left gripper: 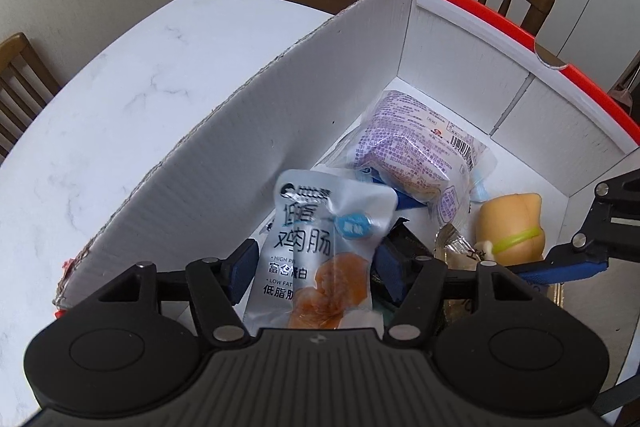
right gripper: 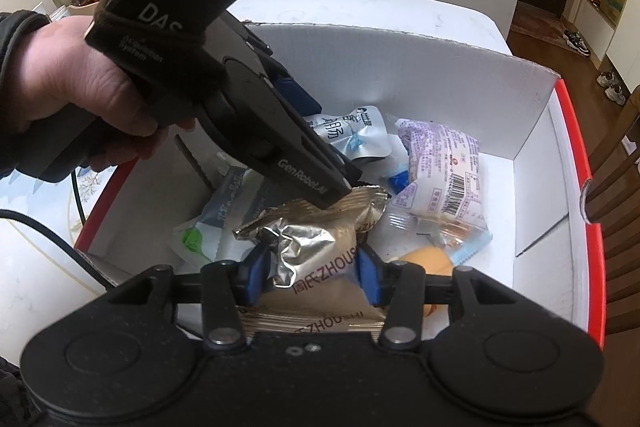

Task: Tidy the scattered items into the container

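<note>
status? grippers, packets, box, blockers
Left gripper around silver-blue sausage packet, over white box. Right gripper shut on tan foil packet, inside box. Grippers close together; no other blocker.

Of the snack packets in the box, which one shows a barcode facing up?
The purple-printed packet lying toward the far side of the box. The silver-blue sausage packet and the gold foil packet show no barcode.

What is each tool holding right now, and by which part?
Left tool: silver-blue sausage pouch, held across its lower half. Right tool: crumpled gold snack packet, pinched by its side edges near the middle.
</note>
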Motion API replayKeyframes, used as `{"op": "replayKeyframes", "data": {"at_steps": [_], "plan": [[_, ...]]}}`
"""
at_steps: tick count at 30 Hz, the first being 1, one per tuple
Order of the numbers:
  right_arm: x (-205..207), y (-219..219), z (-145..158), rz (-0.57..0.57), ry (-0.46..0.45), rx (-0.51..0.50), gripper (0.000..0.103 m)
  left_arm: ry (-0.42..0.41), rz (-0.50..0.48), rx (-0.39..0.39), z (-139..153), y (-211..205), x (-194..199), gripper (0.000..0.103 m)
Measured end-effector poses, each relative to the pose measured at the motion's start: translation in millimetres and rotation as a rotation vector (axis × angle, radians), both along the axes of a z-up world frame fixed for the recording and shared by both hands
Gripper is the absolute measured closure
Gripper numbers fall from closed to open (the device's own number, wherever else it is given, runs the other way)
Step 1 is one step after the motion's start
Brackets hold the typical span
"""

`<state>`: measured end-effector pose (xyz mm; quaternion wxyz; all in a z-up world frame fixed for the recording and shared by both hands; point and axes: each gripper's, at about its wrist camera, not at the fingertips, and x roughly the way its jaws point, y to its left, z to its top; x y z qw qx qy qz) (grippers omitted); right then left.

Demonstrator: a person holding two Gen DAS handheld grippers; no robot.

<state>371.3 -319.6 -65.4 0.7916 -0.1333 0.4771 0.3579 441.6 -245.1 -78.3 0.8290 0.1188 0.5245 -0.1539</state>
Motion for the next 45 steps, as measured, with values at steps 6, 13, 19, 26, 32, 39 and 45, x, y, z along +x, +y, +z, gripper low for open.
{"op": "replayKeyframes", "data": {"at_steps": [6,13,19,26,32,39,45], "plan": [[-5.5,-1.1,2.2,0.0,-0.001,0.003,0.054,0.004,0.018,-0.02,2.7,1.7,-1.3,0.021],[-11.4,-3.3,10.3,-0.006,-0.023,0.026,0.04,-0.016,0.034,-0.019,8.3,2.9,-6.1,0.02],[-16.9,-8.4,18.7,-0.011,-0.041,0.034,0.04,-0.038,0.036,-0.023,18.7,2.5,-15.6,0.02],[-22.2,-24.4,32.7,-0.052,-0.074,0.047,0.039,-0.088,0.044,-0.043,39.1,7.9,-35.0,0.02],[-26.7,-36.2,39.8,-0.094,-0.095,0.059,0.039,-0.13,0.071,-0.079,54.9,17.1,-56.8,0.02],[-32.6,-44.9,45.7,-0.146,-0.12,0.086,0.039,-0.178,0.089,-0.116,72.5,22.6,-89.3,0.02],[-39.2,-50.7,51.1,-0.179,-0.142,0.12,0.039,-0.216,0.12,-0.138,84.0,25.5,-117.0,0.02]]}}
